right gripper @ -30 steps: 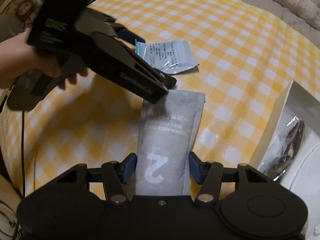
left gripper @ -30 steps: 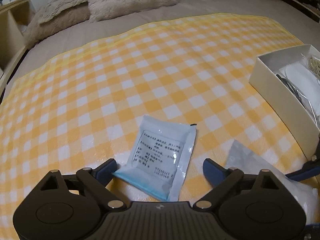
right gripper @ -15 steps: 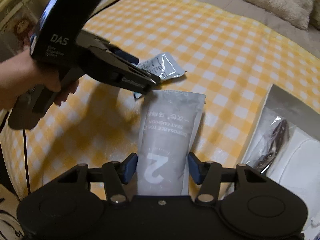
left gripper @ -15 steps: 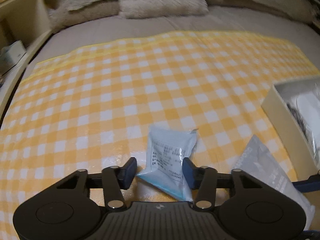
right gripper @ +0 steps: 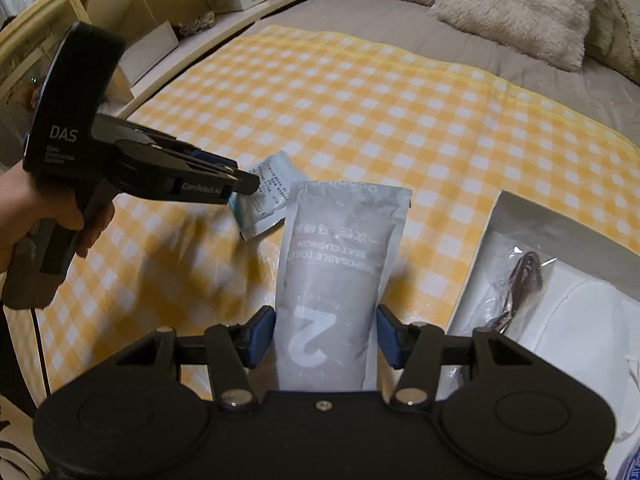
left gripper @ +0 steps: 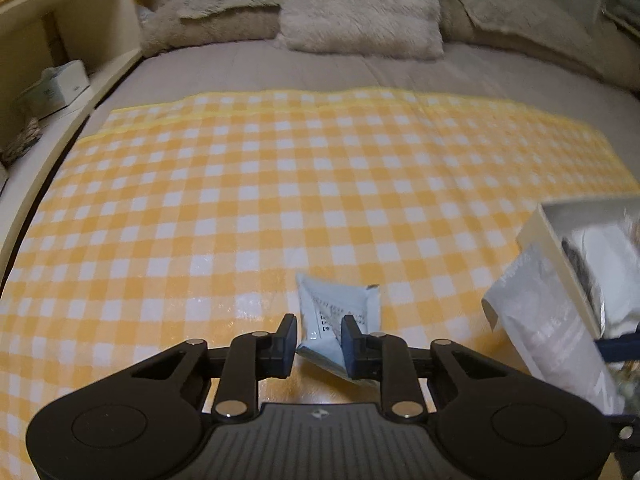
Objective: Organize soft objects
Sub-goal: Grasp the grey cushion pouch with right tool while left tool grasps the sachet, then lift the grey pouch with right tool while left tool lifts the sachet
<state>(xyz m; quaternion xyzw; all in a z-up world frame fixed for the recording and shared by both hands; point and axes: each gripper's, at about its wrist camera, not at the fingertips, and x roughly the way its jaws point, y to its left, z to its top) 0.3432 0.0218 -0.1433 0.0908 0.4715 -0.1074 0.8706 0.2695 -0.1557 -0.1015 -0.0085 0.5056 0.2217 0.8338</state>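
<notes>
Left gripper (left gripper: 319,342) jaws just closed, pinching small pale-blue labelled sachet (left gripper: 338,322), lifted lower centre; right gripper (right gripper: 326,334) clamping grey seat-cushion pouch (right gripper: 340,264); white box (right gripper: 486,236) next, probably.

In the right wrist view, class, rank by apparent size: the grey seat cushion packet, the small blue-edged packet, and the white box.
1. White box, though cut off by the frame.
2. Grey seat cushion packet; it sits close to the camera, so its size is inflated.
3. Small blue-edged packet, partly hidden.
</notes>
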